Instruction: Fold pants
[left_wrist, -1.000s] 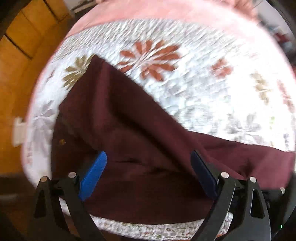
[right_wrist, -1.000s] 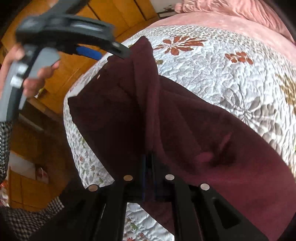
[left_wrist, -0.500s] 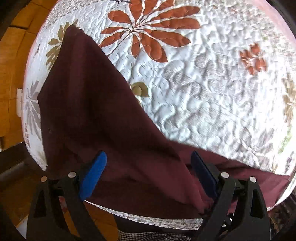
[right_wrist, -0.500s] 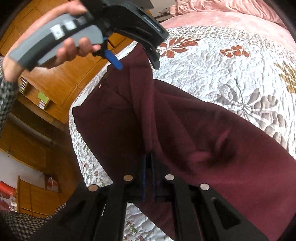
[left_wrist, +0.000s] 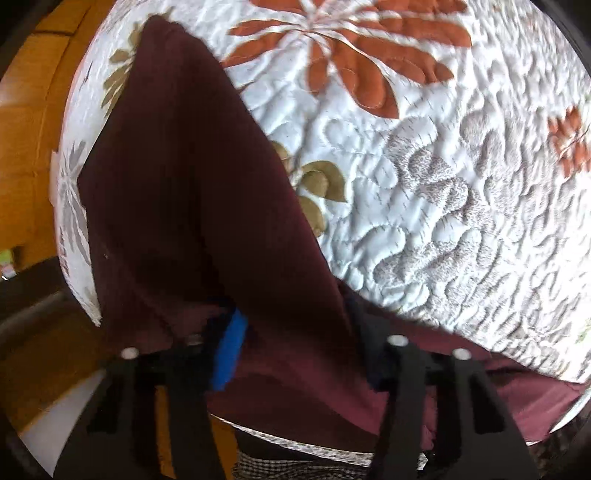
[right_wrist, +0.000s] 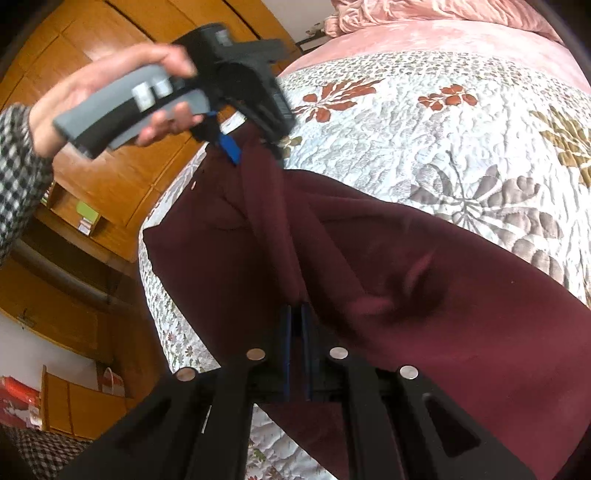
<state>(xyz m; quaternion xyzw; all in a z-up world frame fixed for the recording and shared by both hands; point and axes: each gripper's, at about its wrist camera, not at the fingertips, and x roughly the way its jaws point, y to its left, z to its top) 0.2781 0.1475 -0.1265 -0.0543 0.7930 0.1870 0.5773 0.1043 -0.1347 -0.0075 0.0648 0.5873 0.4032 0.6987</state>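
At the far left of the right wrist view a hand (right_wrist: 107, 96) in a checked sleeve (right_wrist: 18, 166) holds the left gripper (right_wrist: 255, 151), which points steeply down on the far end of the pants (right_wrist: 406, 266). Its jaws have just been closing, and a raised ridge of the dark red cloth stands between them; in the left wrist view the blue finger (left_wrist: 231, 350) lies against the fabric on one side, but the other finger is lost in shadow, so I cannot say for sure that the pads already press the cloth. The pants lie on the quilted bedspread (left_wrist: 443, 203) of the bed, near its edge beside the wooden cupboards (right_wrist: 122, 177), and they run from that far end across to the near right. Lower in the middle of the right wrist view, the right gripper (right_wrist: 295, 332) has its jaws fully closed on a fold of the same cloth, which rises from them like a small tent. The fabric seems soft, light and limp: it wrinkles, sags between the two grips and keeps no shape by itself. It is best taken at a hem, the waistband or a doubled edge, with both layers together, because a single thin layer may slip out or leave the lower layer behind on the bed.
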